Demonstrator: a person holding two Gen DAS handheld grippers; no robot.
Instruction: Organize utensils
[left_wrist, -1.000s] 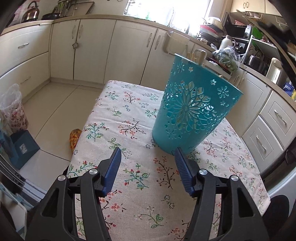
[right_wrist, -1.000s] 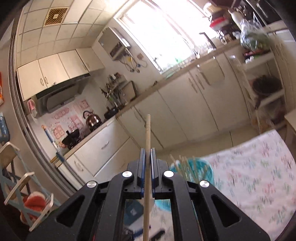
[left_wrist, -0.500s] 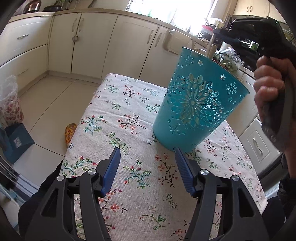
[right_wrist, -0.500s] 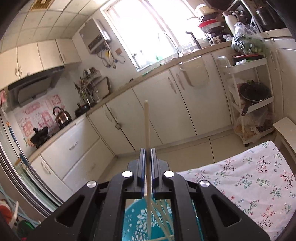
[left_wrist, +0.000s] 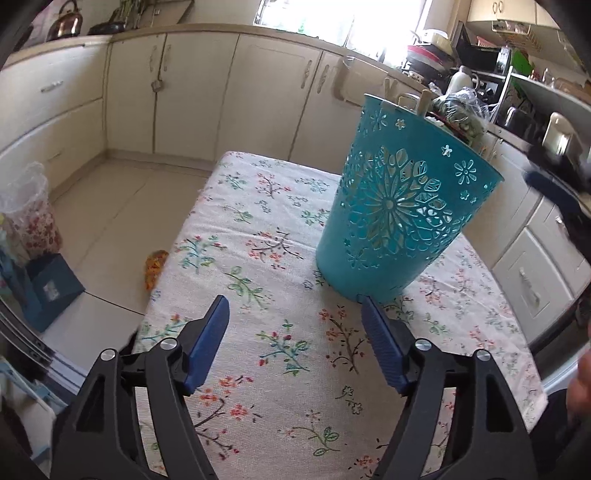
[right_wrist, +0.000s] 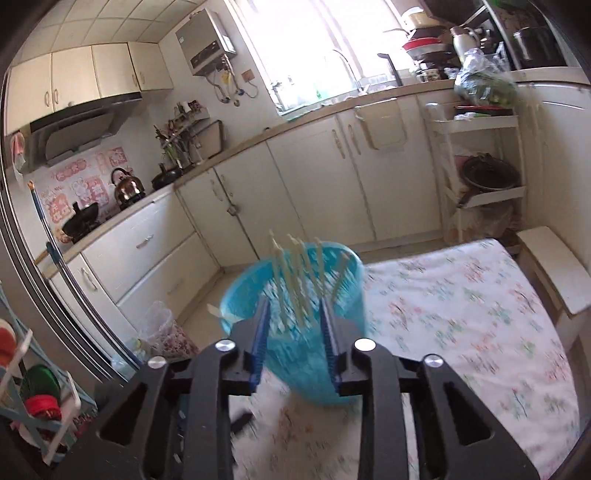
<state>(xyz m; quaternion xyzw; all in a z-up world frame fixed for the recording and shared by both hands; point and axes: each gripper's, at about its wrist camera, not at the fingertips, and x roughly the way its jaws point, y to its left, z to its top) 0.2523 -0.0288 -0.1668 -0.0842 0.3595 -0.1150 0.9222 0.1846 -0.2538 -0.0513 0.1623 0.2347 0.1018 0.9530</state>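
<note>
A teal cut-out basket (left_wrist: 399, 218) stands on the floral tablecloth (left_wrist: 266, 258). It holds several pale wooden chopsticks (right_wrist: 295, 280) that stick up past its rim (right_wrist: 240, 291). My left gripper (left_wrist: 293, 314) is open and empty, low over the cloth, just in front of the basket's base. My right gripper (right_wrist: 293, 317) is open and empty, above and near the basket (right_wrist: 325, 369); the view is blurred. One of its blue fingers (left_wrist: 550, 188) shows at the right edge of the left wrist view.
The table sits in a kitchen with cream cabinets (left_wrist: 258, 92) behind and to the right. A white stool (right_wrist: 554, 269) stands by the table's far side. Bags (left_wrist: 33, 214) lie on the floor at the left.
My right gripper was shut on a single chopstick held upright above the basket. Now it is open, the chopstick is gone from it, and the gripper has pulled back from the basket.
</note>
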